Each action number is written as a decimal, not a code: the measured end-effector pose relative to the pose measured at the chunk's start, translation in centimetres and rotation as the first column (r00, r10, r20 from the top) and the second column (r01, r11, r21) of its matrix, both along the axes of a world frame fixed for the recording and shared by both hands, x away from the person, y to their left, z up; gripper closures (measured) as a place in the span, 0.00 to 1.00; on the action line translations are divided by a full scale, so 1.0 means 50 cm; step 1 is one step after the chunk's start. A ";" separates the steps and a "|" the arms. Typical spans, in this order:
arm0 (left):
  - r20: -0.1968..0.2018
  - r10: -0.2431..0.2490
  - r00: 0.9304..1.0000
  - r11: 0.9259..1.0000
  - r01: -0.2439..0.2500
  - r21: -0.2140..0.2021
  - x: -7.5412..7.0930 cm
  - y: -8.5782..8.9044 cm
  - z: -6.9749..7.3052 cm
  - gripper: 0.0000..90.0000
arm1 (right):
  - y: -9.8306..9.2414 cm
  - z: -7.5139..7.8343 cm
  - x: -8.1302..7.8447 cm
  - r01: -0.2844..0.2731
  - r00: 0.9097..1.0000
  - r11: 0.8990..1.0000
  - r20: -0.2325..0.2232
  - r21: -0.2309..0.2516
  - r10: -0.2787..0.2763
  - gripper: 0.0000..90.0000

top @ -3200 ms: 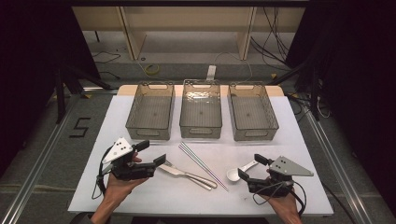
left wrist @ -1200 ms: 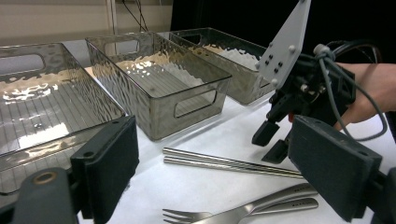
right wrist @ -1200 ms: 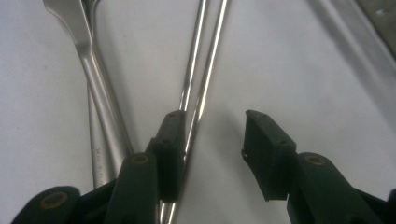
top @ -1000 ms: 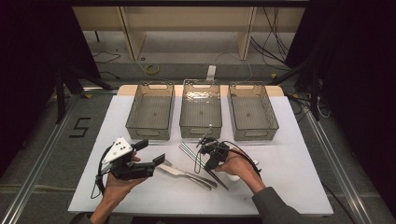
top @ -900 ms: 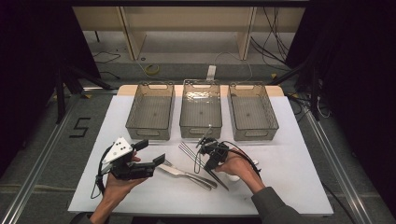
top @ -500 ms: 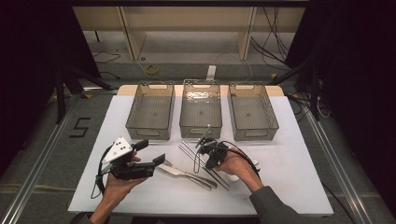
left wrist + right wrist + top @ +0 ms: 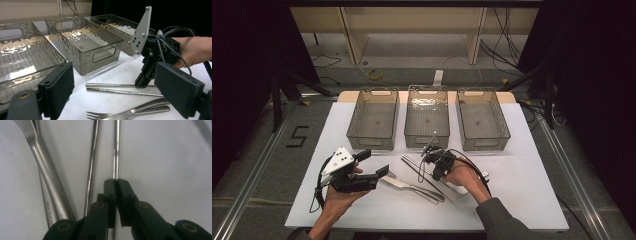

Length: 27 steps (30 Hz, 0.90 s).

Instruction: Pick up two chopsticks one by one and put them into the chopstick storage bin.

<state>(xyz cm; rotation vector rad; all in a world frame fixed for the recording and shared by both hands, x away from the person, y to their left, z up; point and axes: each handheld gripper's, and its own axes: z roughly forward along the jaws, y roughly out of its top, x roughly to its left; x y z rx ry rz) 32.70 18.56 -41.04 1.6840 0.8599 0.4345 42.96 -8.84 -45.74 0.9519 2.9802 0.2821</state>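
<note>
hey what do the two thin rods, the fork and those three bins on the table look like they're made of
The two thin silver chopsticks and the silver fork look like polished metal, probably stainless steel: they mirror the light. The three smoky see-through bins look like tinted hard plastic with a rippled, glossy finish. The right gripper is shut on one chopstick.

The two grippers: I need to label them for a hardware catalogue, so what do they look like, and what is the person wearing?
Both are black handheld tools. The left gripper has broad, flat rectangular jaw pads, a pale grey three-cornered plate with dark dots, and a black cable looping beneath. The right gripper has slimmer black jaws, brass-coloured pivot rings, a grey plate and bundled black cables. A dark grey sleeve covers the right forearm.
</note>
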 end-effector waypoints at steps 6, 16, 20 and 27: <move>0.001 0.000 1.000 1.000 0.000 0.000 0.000 0.001 0.000 0.17 | -0.002 0.005 0.000 0.006 1.000 1.000 0.011 0.028 -0.006 0.97; -0.002 0.003 1.000 1.000 -0.003 0.001 0.002 -0.001 0.000 0.17 | 0.001 0.041 -0.002 -0.004 0.999 0.991 0.046 0.134 -0.003 0.97; -0.005 0.002 1.000 1.000 -0.002 0.002 0.003 0.000 0.000 0.17 | 0.005 0.062 -0.004 -0.027 0.998 0.987 0.065 0.156 0.017 0.97; -0.015 -0.006 1.000 1.000 0.007 0.013 0.005 -0.001 -0.002 0.17 | 0.009 0.107 -0.027 -0.098 0.987 0.981 0.141 0.167 0.075 0.97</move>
